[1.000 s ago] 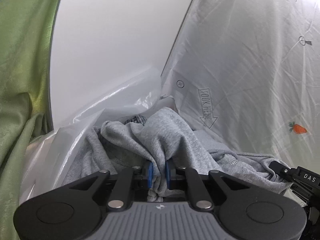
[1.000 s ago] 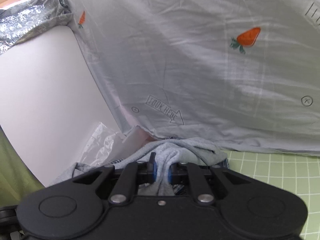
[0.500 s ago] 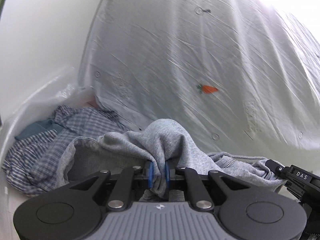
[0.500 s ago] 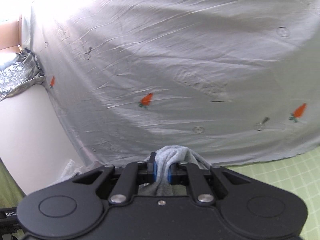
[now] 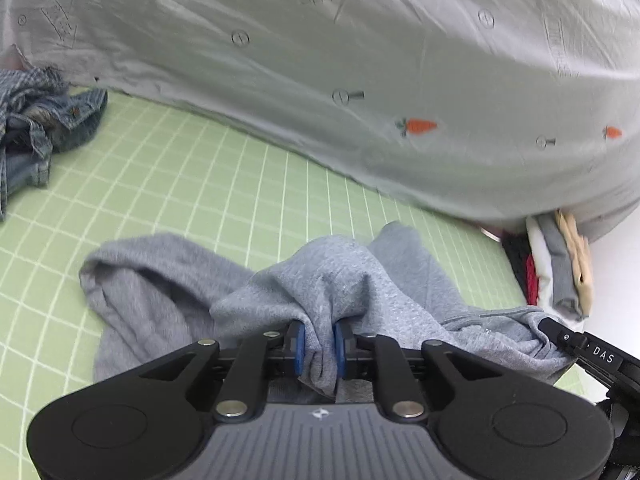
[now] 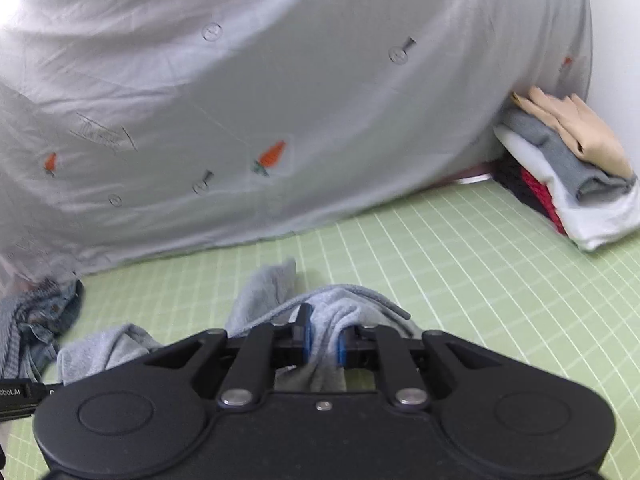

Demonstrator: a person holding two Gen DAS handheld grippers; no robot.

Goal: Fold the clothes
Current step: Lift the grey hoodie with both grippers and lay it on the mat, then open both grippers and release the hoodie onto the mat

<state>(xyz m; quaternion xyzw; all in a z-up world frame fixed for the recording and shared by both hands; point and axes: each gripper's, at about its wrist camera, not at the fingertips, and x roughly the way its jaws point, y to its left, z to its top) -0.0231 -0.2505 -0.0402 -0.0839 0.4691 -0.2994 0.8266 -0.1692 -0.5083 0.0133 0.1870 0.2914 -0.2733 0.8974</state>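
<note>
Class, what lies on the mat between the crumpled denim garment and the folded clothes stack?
The grey fleece sweatshirt on green grid mat, seen in the right wrist view.

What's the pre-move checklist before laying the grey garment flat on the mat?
1. Left gripper shut on the grey garment: ok.
2. Right gripper shut on the same garment: ok.
3. Green grid mat bare ahead of the garment: ok.
4. Denim and checked pile apart from the garment: ok.
5. Folded stack at the mat's far right, out of the way: ok.
6. Garment untangled, which part each gripper holds: cannot tell; the cloth is bunched.
</note>
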